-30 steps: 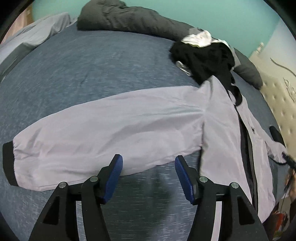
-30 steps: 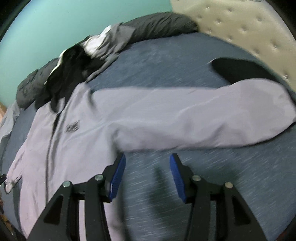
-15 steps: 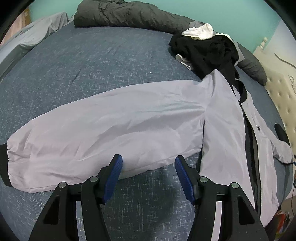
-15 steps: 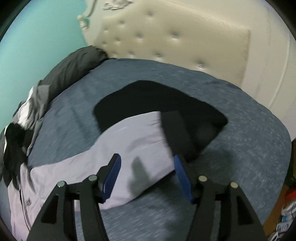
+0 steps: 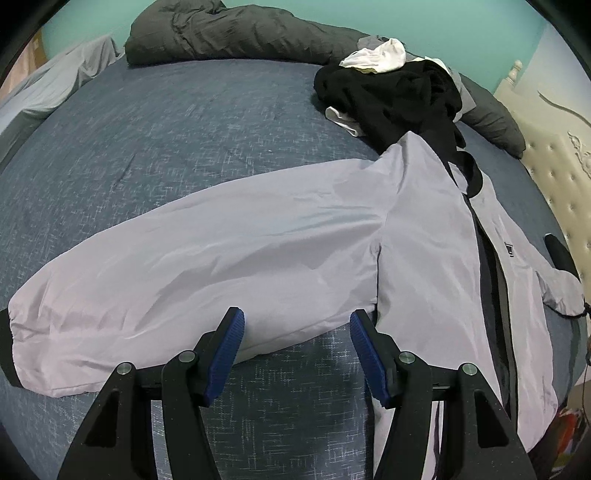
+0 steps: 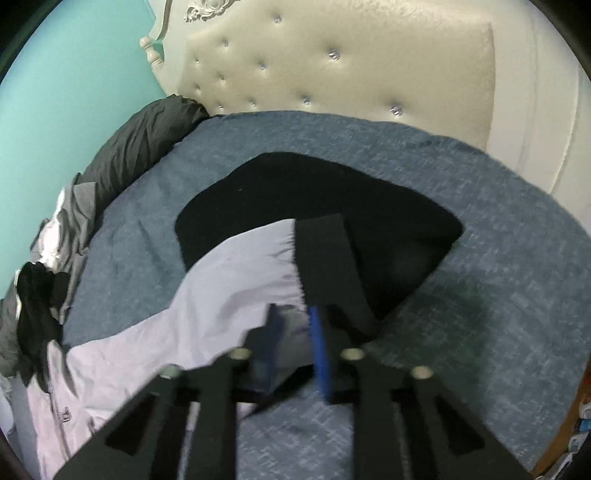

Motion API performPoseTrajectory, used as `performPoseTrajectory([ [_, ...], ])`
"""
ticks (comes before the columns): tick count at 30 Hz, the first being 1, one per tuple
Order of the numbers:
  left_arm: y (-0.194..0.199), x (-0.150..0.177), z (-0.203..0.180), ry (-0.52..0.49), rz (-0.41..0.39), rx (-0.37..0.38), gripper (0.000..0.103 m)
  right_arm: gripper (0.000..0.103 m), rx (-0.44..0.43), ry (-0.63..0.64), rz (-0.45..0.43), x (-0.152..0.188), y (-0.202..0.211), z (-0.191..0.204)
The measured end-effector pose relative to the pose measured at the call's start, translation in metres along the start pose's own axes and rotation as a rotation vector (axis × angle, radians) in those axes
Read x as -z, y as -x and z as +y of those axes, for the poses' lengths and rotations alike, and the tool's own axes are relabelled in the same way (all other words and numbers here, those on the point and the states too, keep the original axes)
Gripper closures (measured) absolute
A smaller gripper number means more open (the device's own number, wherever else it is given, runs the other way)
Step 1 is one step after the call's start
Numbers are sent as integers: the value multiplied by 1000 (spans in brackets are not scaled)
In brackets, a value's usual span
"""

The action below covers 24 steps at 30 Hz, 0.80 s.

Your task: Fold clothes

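Both grippers hang over a pale lilac windbreaker jacket [image 5: 288, 251] spread front-up across a dark blue woven bedspread [image 5: 147, 140]. My left gripper [image 5: 295, 350], at lower centre of the left wrist view, stands apart with nothing between its blue ribbed pads [image 5: 225, 350]; its tips sit over the lower edge of the jacket's near sleeve, close to the armpit seam. That sleeve runs from the frame's centre down to a black cuff [image 5: 5, 347] at the left edge. An unzipped dark front opening [image 5: 487, 266] runs down the right side of the frame.

My right gripper [image 6: 295, 332], blurred at lower centre of the right wrist view, has its jaws together, clamped on the lilac fabric of the other sleeve just short of its black ribbed cuff [image 6: 325, 266]. That cuff sticks up past the fingertips, and the sleeve end lies over a flat black garment [image 6: 369, 195] at the frame's centre.

A heap of black and white clothes [image 5: 391, 88] sits at upper right of the left wrist view, touching the jacket's collar. A dark grey rolled duvet [image 5: 229, 33] lines the top edge against a turquoise wall [image 5: 461, 18]. A cream tufted headboard [image 6: 351, 62] fills the top of the right wrist view.
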<state>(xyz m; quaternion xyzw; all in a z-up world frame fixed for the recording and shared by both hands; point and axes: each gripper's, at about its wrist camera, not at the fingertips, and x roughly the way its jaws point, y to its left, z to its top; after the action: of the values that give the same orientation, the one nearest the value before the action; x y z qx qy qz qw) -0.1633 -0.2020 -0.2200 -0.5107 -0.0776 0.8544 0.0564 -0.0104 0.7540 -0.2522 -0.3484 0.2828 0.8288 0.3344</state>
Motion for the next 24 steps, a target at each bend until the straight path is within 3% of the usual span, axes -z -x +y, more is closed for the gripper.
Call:
performPoseTrajectory([
  [11, -1, 3, 8, 15, 8, -13, 40, 103, 127, 72, -77, -15, 10, -4],
  [16, -1, -1, 8, 16, 5, -11, 39, 102, 170, 116, -30, -11, -2, 1],
  [19, -3, -8, 1, 2, 10, -10, 37, 101, 227, 137, -109, -12, 12, 14],
  [22, -9, -24, -14, -28, 7, 0, 36, 94, 174, 183, -191, -17, 29, 47],
  [24, -16, -39, -26, -48, 3, 10, 35, 84, 70, 234, -183, -19, 31, 82],
])
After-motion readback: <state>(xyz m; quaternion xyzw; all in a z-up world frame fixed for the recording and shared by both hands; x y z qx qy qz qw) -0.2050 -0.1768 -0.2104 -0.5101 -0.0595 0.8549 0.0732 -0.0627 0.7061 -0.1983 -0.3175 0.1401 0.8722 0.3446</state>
